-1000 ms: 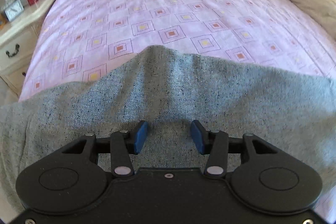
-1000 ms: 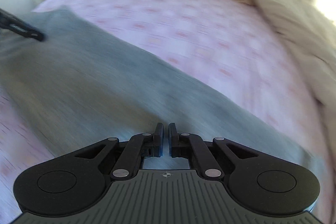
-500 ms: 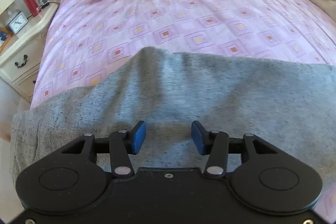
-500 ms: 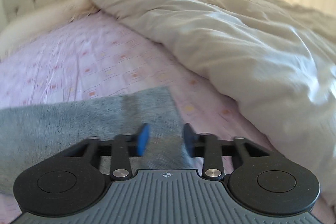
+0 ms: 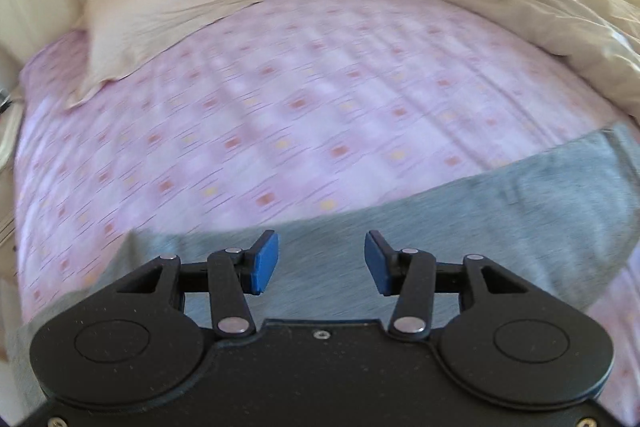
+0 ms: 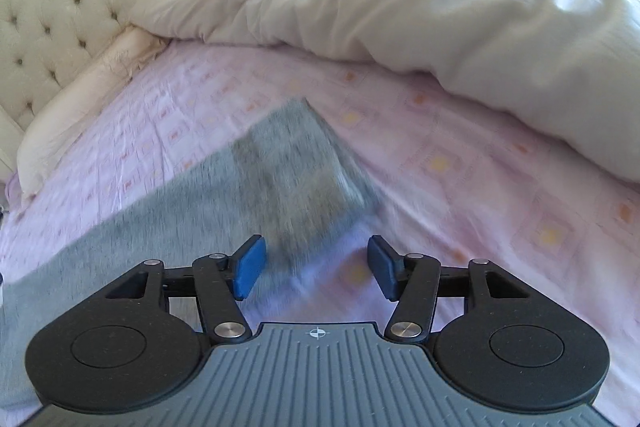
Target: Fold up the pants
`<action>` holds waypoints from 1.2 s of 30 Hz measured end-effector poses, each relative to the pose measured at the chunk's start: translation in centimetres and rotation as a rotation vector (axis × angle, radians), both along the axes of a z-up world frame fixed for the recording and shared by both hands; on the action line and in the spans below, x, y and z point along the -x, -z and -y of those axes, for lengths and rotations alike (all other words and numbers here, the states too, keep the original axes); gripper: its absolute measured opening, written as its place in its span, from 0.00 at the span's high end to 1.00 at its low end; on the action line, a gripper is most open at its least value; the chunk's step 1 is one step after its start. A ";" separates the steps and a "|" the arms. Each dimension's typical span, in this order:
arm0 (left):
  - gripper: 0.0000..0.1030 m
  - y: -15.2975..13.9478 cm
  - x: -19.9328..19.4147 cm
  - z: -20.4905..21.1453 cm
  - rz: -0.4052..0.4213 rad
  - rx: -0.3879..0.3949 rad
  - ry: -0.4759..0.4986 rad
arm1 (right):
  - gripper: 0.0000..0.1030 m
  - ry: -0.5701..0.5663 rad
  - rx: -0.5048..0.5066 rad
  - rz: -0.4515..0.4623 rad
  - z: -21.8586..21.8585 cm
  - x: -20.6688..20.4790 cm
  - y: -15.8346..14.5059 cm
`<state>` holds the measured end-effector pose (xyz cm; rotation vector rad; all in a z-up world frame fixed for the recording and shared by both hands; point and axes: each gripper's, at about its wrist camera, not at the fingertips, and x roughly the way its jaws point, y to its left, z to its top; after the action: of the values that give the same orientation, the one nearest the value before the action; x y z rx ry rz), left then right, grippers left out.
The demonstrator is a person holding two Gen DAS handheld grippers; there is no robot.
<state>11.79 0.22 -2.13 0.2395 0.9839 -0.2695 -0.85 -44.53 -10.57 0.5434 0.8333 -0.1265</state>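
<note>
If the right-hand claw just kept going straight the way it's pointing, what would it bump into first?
Most likely the grey pants. The right gripper is open, its fingers straddling the pants' near corner where it meets the pink sheet. The picture is blurred, so depth is uncertain; the white duvet lies farther off.

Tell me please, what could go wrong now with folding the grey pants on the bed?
Both views are blurred, so aim may suffer. The right tongs hang open over the end of the grey pants, partly above bare pink sheet; closing here might pinch sheet too. The left tongs are open over the pants' middle, so a grab there could bunch the cloth.
</note>
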 end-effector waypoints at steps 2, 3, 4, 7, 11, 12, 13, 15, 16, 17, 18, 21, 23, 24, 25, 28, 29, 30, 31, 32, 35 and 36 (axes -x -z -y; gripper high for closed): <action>0.47 0.1 -0.1 1.6 -0.021 0.007 0.028 | 0.46 0.026 -0.038 0.023 0.9 -1.4 0.3; 0.47 0.2 -0.2 2.4 -0.035 0.011 0.039 | 0.46 0.034 -0.052 0.033 1.2 -2.0 0.4; 0.47 0.4 -0.1 3.2 -0.053 0.015 0.052 | 0.46 0.040 -0.058 0.040 1.6 -2.6 0.5; 0.47 0.9 0.0 5.2 -0.092 0.018 0.078 | 0.46 0.022 -0.062 0.046 1.8 -3.2 0.6; 0.47 1.6 0.0 7.6 -0.125 0.040 0.106 | 0.90 -0.034 -0.042 0.047 1.5 -3.1 0.7; 0.47 1.8 0.1 8.2 -0.124 0.040 0.115 | 0.90 -0.037 -0.042 0.056 1.5 -3.0 0.5; 0.47 2.2 0.1 9.0 -0.120 0.041 0.121 | 0.90 -0.039 -0.047 0.067 1.5 -3.0 0.1; 0.47 2.7 -0.3 10.2 -0.116 0.044 0.129 | 0.90 -0.041 -0.061 0.091 1.6 -2.9 -0.5; 0.47 3.3 -0.6 10.8 -0.117 0.041 0.129 | 0.90 -0.046 -0.068 0.101 1.7 -2.9 -0.9; 0.47 3.7 -0.9 11.3 -0.122 0.036 0.128 | 0.90 -0.052 -0.068 0.108 1.8 -3.0 -1.2; 0.47 4.3 -1.2 11.7 -0.128 0.031 0.127 | 0.90 -0.059 -0.065 0.115 1.8 -3.1 -1.5; 0.47 6.2 -2.4 13.1 -0.147 0.012 0.116 | 0.90 -0.081 -0.064 0.139 1.7 -3.2 -2.2; 0.46 7.4 -3.2 13.8 -0.156 -0.010 0.097 | 0.90 -0.094 -0.059 0.152 1.6 -3.2 -2.7; 0.43 7.7 -3.4 14.0 -0.151 -0.017 0.090 | 0.90 -0.098 -0.062 0.157 1.5 -3.2 -2.8; 0.43 7.9 -3.6 14.3 -0.126 -0.022 0.087 | 0.90 -0.100 -0.069 0.160 1.5 -3.3 -3.0; 0.43 7.7 -3.9 14.8 -0.106 -0.035 0.093 | 0.90 -0.097 -0.082 0.172 1.5 -3.5 -3.5; 0.43 7.6 -4.0 14.8 -0.104 -0.034 0.090 | 0.90 -0.099 -0.080 0.174 1.4 -3.5 -3.6; 0.44 7.3 -4.0 14.8 -0.101 -0.029 0.084 | 0.90 -0.101 -0.074 0.177 1.3 -3.6 -3.7; 0.44 7.0 -3.8 14.6 -0.101 -0.024 0.079 | 0.90 -0.101 -0.069 0.179 1.2 -3.6 -3.9; 0.46 6.7 -3.5 14.6 -0.101 -0.018 0.080 | 0.90 -0.105 -0.067 0.181 1.0 -3.6 -4.1; 0.46 5.6 -1.0 14.0 -0.110 -0.010 0.128 | 0.90 -0.108 -0.057 0.190 0.6 -3.6 -4.6; 0.46 5.4 0.1 13.7 -0.120 -0.006 0.151 | 0.90 -0.110 -0.055 0.192 0.4 -3.7 -4.8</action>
<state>11.74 -13.52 -7.57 0.3062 1.0869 -0.4226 2.84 -44.89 -5.78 0.5508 0.6796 0.0492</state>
